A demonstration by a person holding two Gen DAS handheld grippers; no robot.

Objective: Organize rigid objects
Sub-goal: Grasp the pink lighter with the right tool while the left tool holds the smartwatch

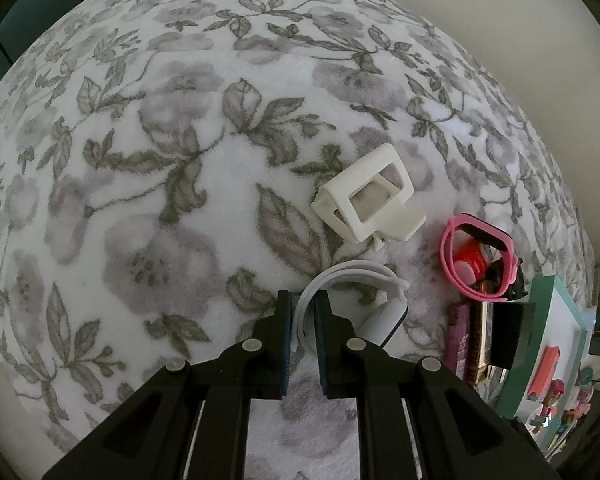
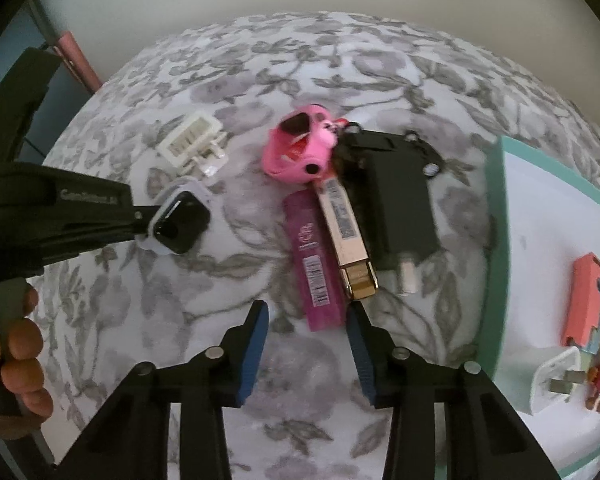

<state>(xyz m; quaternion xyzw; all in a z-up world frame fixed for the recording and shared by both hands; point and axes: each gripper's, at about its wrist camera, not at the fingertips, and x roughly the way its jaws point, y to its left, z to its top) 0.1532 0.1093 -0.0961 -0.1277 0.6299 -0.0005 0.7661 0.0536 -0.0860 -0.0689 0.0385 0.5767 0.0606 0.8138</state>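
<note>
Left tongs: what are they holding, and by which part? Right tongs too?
The left tongs are shut on the white watch, gripping its strap loop. The right tongs hold nothing; the pink tube lies just ahead.

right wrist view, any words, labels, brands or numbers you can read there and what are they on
Left gripper, embossed wording on its black body: only "Gen" at the start can be made out, the rest is blurred.
Purple tube: a logo and a barcode label, too small to read.
Cream and gold case: a printed label, too blurred to read.
White frame piece: only stripes show through, no text.
No other writing is legible.
</note>
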